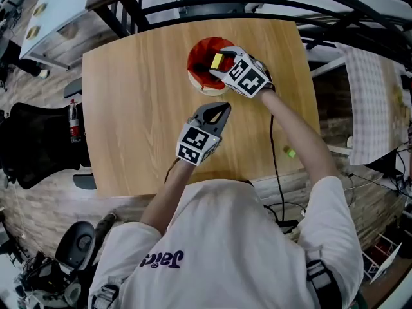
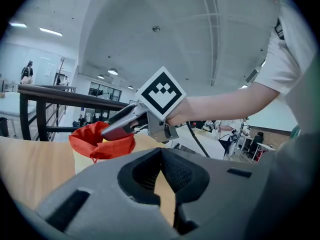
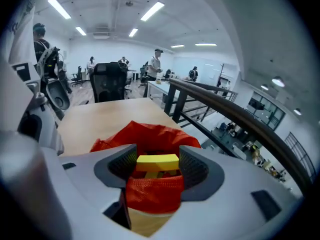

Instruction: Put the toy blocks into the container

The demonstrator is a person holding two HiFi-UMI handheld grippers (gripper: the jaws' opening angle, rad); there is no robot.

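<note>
White shirt (image 1: 238,237) and both forearms are seen closest, at the bottom of the head view, reaching over a wooden table (image 1: 141,108).

- Left gripper (image 1: 217,112): held low over the middle of the table, pointed toward the container (image 1: 201,84). Jaws are drawn together at the tips, with only a thin wedge of tabletop seen between the pads. Nothing is held.
- Right gripper (image 1: 217,62): held over the container's mouth at the far side of the table. Jaws are closed on a yellow block (image 3: 157,162), gripped across its two ends, long side level.
- Container: a cream tub lined with a red net (image 3: 152,194), the net folded out over the rim. It is seen standing on the table, well apart from the left gripper. The yellow block is held just above the net's opening, not resting inside. More yellow pieces (image 3: 150,175) are glimpsed below it, inside the container; their number cannot be told.
- A small green piece (image 1: 290,152) is noted on the table near the right forearm, close to the near edge; its shape is too small to make out.
</note>
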